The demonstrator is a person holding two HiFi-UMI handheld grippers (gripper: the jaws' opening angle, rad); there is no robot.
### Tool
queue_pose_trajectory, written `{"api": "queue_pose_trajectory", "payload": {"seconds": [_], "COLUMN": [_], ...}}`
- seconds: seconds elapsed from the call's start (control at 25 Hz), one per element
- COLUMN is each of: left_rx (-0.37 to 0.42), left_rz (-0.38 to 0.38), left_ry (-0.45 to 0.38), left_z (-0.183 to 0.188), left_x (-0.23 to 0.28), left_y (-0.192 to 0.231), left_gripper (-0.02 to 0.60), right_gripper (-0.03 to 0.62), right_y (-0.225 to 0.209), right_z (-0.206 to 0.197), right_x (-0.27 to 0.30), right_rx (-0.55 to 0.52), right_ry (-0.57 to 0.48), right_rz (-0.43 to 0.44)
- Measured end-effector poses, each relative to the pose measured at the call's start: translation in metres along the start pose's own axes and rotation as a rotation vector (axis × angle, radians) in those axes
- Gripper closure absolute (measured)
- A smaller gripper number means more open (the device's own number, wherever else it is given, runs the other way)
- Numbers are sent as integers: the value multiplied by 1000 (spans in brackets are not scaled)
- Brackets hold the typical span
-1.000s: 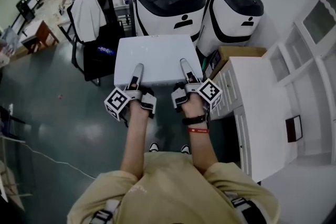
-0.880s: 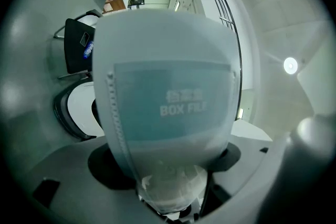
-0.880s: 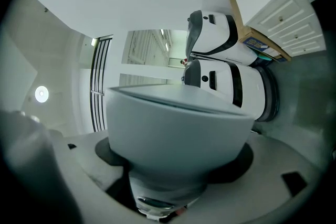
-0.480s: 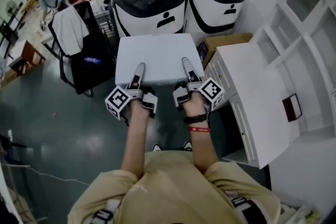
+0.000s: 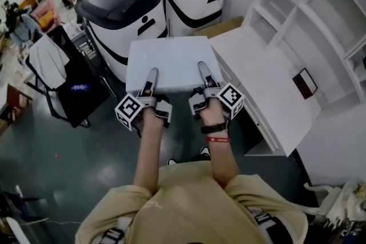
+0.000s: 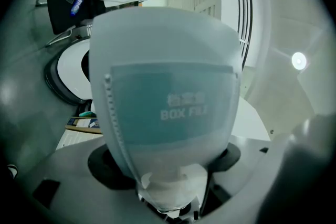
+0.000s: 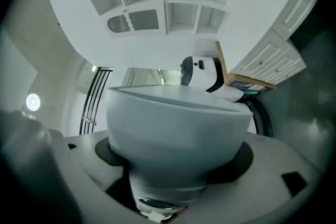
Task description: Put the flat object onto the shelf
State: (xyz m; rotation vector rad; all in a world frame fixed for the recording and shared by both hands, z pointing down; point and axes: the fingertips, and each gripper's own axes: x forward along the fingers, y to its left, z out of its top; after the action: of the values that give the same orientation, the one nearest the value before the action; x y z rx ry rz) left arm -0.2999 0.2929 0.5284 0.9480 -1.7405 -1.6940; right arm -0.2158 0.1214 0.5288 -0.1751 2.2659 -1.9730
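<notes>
Left gripper (image 5: 150,82) and right gripper (image 5: 205,76) clamp the flat box (image 5: 168,60) by its near edge, jaws wide, beside the shelf (image 5: 320,14)

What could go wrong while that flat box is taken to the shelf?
1. The box is gripped only along its near edge by the left gripper and right gripper, so its far end may sag or slip out.
2. The white counter stands in front of the shelf; swinging right, the box might knock it.
3. The big machine stands close beyond the box's far edge, leaving little room to turn.
</notes>
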Motion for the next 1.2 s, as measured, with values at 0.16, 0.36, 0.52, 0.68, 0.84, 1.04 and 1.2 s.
{"api": "queue_pose_trajectory", "payload": {"seconds": [0.16, 0.36, 0.52, 0.68, 0.84, 1.04, 1.2], "left_rx": [-4, -33, -26, -25, -10, 0, -16], "left_rz": [8, 2, 8, -13, -28, -42, -53], "left_ry": [85, 181, 261, 324, 383, 444, 490], "left_z": [-38, -77, -119, -156, -191, -237, -276], "left_x": [23, 54, 86, 119, 147, 178, 196], "left_y": [2, 5, 3, -5, -12, -17, -21], "left_gripper": [218, 218, 218, 218, 218, 218, 218], "right_gripper": [198, 200, 200, 201, 203, 204, 204], "right_y": [-6, -14, -19, -16, -16, -20, -21], "right_z": [40, 81, 127, 168, 207, 256, 292], "right_x": [-23, -45, -63, -74, -85, -101, -119], "right_rx": [-2, -7, 4, 1, 8, 16, 20], "right_ry": [-83, -180, -255, -309, -366, -428, -488], "right_rz": [-17, -42, -64, -64, -52, -44, -33]}}
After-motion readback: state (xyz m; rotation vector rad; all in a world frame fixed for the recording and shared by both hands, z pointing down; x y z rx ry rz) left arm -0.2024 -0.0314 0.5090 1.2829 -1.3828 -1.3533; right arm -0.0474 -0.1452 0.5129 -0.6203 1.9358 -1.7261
